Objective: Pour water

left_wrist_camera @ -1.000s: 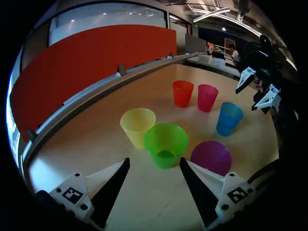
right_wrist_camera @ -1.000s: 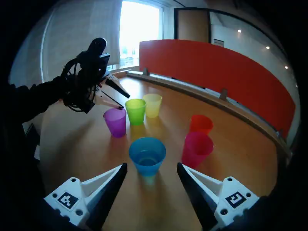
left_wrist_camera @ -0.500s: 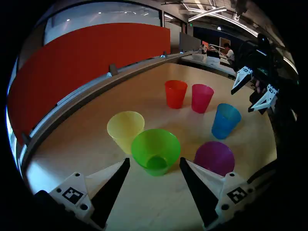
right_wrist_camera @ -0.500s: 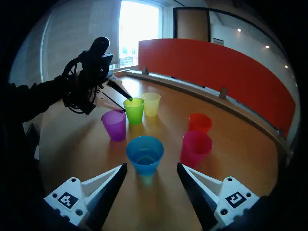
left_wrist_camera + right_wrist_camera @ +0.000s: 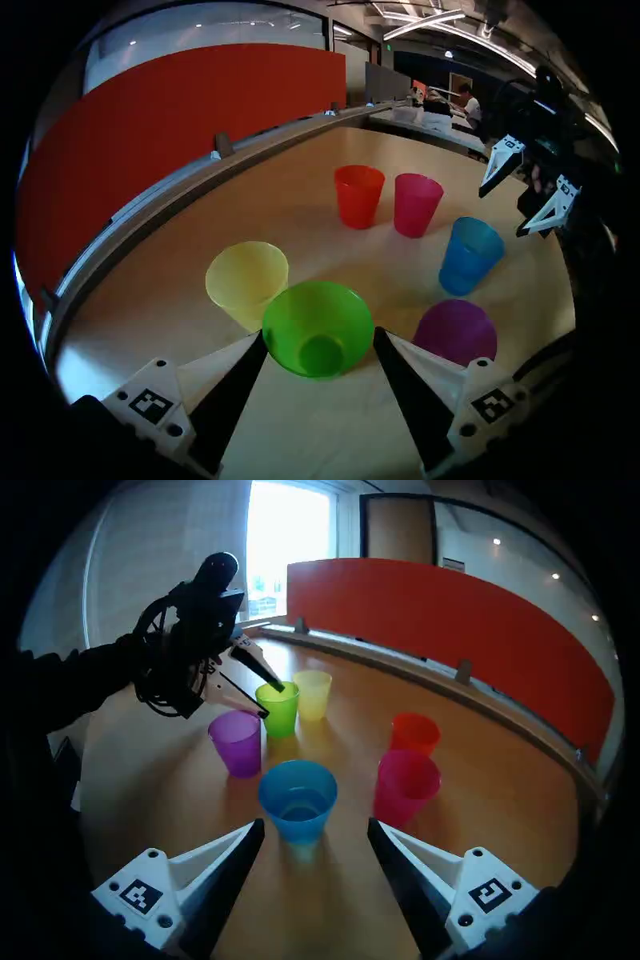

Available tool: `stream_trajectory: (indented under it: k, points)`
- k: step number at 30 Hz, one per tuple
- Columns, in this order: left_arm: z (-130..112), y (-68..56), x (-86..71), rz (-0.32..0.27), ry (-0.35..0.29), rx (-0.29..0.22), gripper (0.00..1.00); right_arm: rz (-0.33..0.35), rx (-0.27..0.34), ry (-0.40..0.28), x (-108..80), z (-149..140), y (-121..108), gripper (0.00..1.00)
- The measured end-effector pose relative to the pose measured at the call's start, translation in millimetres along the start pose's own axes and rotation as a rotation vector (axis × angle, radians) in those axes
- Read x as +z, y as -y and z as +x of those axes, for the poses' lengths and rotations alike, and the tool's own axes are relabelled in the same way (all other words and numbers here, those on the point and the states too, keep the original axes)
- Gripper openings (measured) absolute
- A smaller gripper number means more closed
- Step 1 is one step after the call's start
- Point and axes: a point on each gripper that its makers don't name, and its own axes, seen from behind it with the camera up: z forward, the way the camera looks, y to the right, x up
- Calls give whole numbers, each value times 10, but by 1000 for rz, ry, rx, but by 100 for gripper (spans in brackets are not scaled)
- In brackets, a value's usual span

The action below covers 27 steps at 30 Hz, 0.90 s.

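Six plastic cups stand on the wooden table (image 5: pixel 320 200). My left gripper (image 5: pixel 318 330) is open, and the green cup (image 5: pixel 318 324) sits between its fingertips, with the rim level with them. Around it are the yellow cup (image 5: pixel 246 276), purple cup (image 5: pixel 456 330), blue cup (image 5: pixel 472 254), orange cup (image 5: pixel 358 194) and pink cup (image 5: pixel 417 203). My right gripper (image 5: pixel 314 822) is open just short of the blue cup (image 5: pixel 298 798), which holds a little water. The right gripper view has the left gripper (image 5: pixel 258 686) straddling the green cup (image 5: pixel 278 707). The right gripper (image 5: pixel 524 192) hangs beyond the blue cup.
A red partition (image 5: pixel 160 120) with a grey rail runs along the table's far edge. A dark sleeve (image 5: pixel 72 688) holds the left gripper. People sit at desks (image 5: pixel 448 104) in the background. Bare tabletop lies in front of both grippers.
My left gripper has moved forward, so the green cup now lies between its fingertips instead of ahead of them. My right gripper has hardly shifted.
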Motion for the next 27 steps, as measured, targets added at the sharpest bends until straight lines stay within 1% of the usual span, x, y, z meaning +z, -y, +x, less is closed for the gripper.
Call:
stream_trajectory:
  k: [6, 10, 15, 18, 21, 27]
  points:
    - [17, -12, 28, -8, 6, -2, 95, -1, 0, 0, 9, -14, -19, 100]
    - [30, 2, 44, -5, 8, -12, 88, 1, 4, 0, 8, -17, -24, 100]
    - [38, 14, 64, 2, 1, -19, 87, 0, -1, -1, 4, -10, -22, 100]
    - [38, -4, 65, 0, -4, -18, 87, 1, -1, -1, 9, -12, -18, 100]
    - [70, -4, 56, 4, -19, -25, 87, 1, 1, -2, 12, -6, -20, 100]
    - [161, 11, -21, 17, -58, -45, 86, 4, 3, -7, 30, 19, -11, 100]
